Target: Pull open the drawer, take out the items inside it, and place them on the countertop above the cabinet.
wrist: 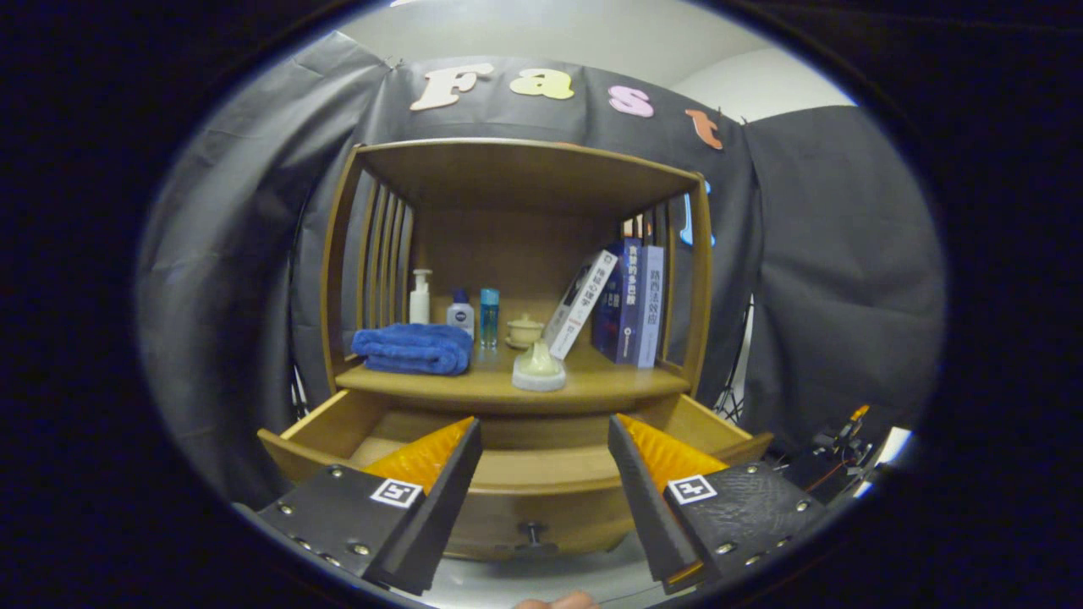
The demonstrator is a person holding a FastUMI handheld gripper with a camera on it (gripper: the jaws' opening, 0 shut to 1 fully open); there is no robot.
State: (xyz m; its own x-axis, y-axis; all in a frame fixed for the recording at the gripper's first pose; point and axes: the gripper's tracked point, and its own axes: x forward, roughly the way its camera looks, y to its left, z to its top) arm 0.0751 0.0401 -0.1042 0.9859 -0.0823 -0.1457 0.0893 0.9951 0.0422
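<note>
A wooden cabinet stands ahead of me, its drawer (541,491) pulled out toward me. What shows of the drawer's inside is bare wood; the front wall hides the rest. A small dark knob (533,533) sits on the drawer front, low between my fingers. On the countertop (592,385) above the drawer rest a folded blue towel (413,348) at the left and a pale cone-shaped item on a white base (539,366) near the front middle. My gripper (544,444) hangs open above the drawer front, with nothing between its fingers.
At the back of the countertop stand a white pump bottle (420,298), a small white bottle (461,315), a blue bottle (489,317), a lidded cup (525,330) and books (626,300), one leaning. A shelf roof and slatted sides enclose the space. Cables and gear (833,448) lie at the right.
</note>
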